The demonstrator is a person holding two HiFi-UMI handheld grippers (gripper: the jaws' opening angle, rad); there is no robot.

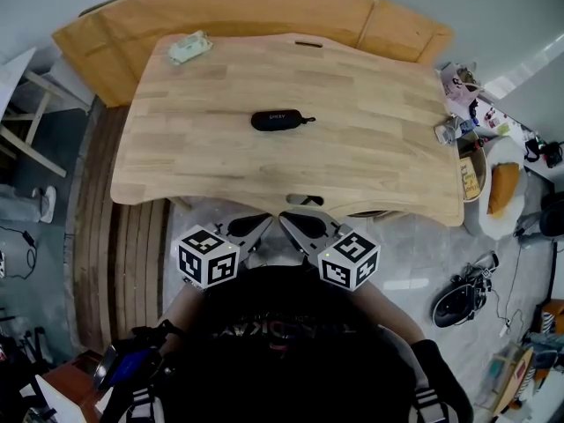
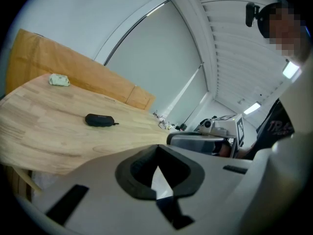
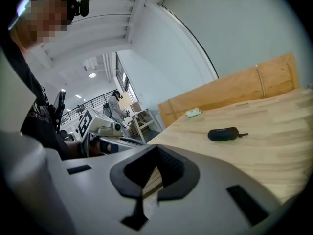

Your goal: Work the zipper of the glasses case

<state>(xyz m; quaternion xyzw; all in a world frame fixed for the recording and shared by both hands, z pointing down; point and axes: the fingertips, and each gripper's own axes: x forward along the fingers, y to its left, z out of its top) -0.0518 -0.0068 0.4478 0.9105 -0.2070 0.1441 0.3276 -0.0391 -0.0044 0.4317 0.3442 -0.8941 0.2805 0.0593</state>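
- The wooden table (image 1: 352, 130) fills the middle of the head view; most of its top is bare.
- A tan wooden board (image 1: 220, 7) curves along the table's far edge.
- The left gripper (image 1: 256, 229) and the right gripper (image 1: 298, 227) are held at the table's near edge, tips close together. Each has its jaws together with nothing between them.
- The black glasses case (image 1: 280, 120) lies flat near the table's centre, well apart from both grippers, with its zipper pull (image 1: 308, 119) pointing right.
- A pale green packet (image 1: 189, 48) sits at the far left corner.
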